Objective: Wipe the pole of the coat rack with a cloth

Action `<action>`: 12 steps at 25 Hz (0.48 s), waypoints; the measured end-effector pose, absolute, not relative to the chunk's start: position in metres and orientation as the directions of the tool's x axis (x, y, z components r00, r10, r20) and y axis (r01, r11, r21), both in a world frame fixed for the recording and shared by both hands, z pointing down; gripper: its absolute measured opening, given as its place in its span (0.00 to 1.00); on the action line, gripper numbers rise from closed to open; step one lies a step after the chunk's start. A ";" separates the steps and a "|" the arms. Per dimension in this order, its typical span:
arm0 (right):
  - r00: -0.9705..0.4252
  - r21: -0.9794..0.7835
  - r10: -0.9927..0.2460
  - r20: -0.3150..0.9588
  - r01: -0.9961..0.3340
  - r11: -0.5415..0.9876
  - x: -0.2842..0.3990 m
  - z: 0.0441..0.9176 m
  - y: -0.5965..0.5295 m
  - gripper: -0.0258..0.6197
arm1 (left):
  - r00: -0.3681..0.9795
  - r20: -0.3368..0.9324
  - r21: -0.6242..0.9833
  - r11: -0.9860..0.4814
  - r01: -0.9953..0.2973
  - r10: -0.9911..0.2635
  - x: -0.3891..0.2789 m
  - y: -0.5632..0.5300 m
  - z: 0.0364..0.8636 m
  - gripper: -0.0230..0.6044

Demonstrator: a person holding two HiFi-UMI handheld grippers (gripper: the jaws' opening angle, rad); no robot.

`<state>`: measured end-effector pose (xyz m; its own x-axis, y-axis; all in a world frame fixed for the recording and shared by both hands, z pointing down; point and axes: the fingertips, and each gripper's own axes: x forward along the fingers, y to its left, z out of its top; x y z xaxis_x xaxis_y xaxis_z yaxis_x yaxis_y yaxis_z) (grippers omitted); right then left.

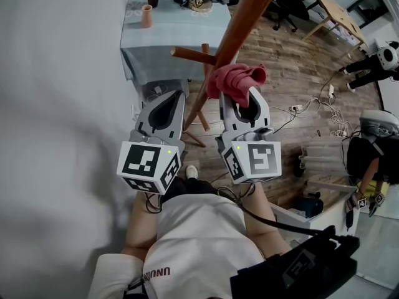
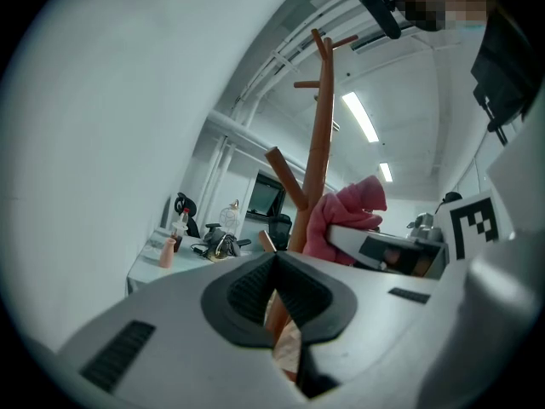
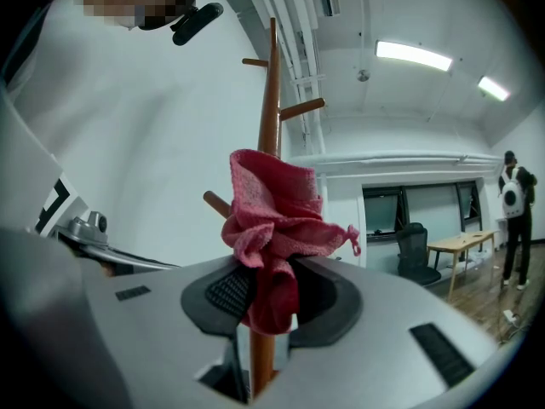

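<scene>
The coat rack's brown wooden pole slants from the top right down between my two grippers. A crumpled red cloth lies against the pole, and my right gripper is shut on it. In the right gripper view the cloth bunches out of the right gripper in front of the pole. My left gripper hangs just left of the pole, shut with nothing in it. In the left gripper view the left gripper has its pads together, with the pole and the cloth beyond.
A side peg juts left from the pole. A light table with a cup and cables stands behind. Cables and a power strip lie on the wood floor. A person is at the right, a wooden desk at the far right.
</scene>
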<state>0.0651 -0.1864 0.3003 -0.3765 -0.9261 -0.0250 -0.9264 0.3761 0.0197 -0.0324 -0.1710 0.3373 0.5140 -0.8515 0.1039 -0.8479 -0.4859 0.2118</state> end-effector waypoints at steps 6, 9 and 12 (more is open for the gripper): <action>-0.374 0.006 -0.927 0.001 -0.927 0.374 0.066 0.315 -0.186 0.21 | 0.515 0.118 0.218 -0.483 -0.848 -0.849 -0.032 -0.169 0.343 0.06; -0.371 0.005 -0.928 0.015 -0.929 0.371 0.066 0.321 -0.185 0.21 | 0.515 0.126 0.221 -0.482 -0.848 -0.848 -0.032 -0.169 0.347 0.06; -0.370 0.003 -0.929 0.027 -0.929 0.371 0.065 0.326 -0.184 0.21 | 0.515 0.132 0.229 -0.480 -0.847 -0.847 -0.032 -0.168 0.351 0.06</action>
